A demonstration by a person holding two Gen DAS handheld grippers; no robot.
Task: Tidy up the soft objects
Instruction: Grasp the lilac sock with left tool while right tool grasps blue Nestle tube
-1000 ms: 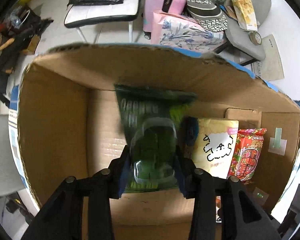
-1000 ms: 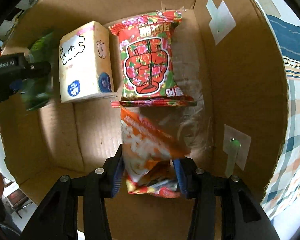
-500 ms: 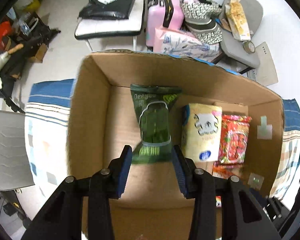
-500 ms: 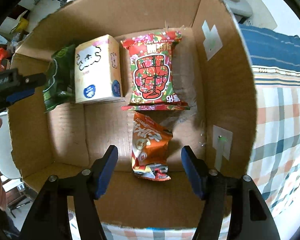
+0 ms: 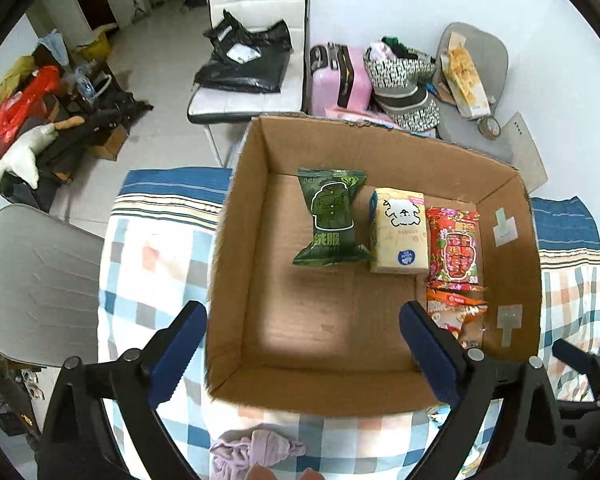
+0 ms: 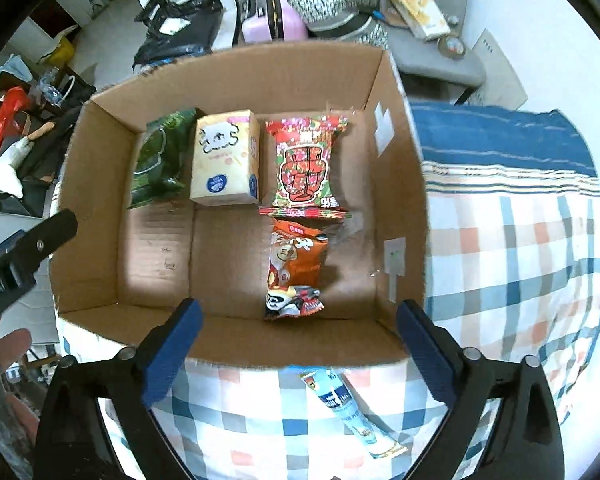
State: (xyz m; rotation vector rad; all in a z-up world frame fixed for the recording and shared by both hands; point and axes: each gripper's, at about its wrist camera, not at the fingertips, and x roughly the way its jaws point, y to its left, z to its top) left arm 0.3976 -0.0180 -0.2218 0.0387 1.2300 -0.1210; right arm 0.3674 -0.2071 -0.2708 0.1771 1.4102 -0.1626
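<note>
An open cardboard box (image 5: 236, 264) (image 6: 400, 184) stands on a checked cloth. Inside lie a green packet (image 5: 332, 218) (image 6: 160, 160), a cream tissue pack (image 5: 400, 236) (image 6: 226, 160), a red patterned packet (image 5: 454, 246) (image 6: 306, 164) and an orange packet (image 5: 456, 312) (image 6: 296, 268). My left gripper (image 5: 302, 354) is open and empty above the box's near edge. My right gripper (image 6: 300, 352) is open and empty above the near edge too. A light blue packet (image 6: 348, 412) lies on the cloth below the right gripper. A pale purple cloth (image 5: 256, 452) lies below the left gripper.
The checked cloth (image 6: 520, 280) extends right of the box. A grey chair back (image 5: 36, 284) stands at the left. Behind the box are a white chair (image 5: 252, 80) with a black bag, a pink suitcase (image 5: 340, 80) and a grey chair with clutter.
Both grippers let go of their packets, opened wide and pulled back up out of the box. The green packet and the orange packet now lie on the box floor.
</note>
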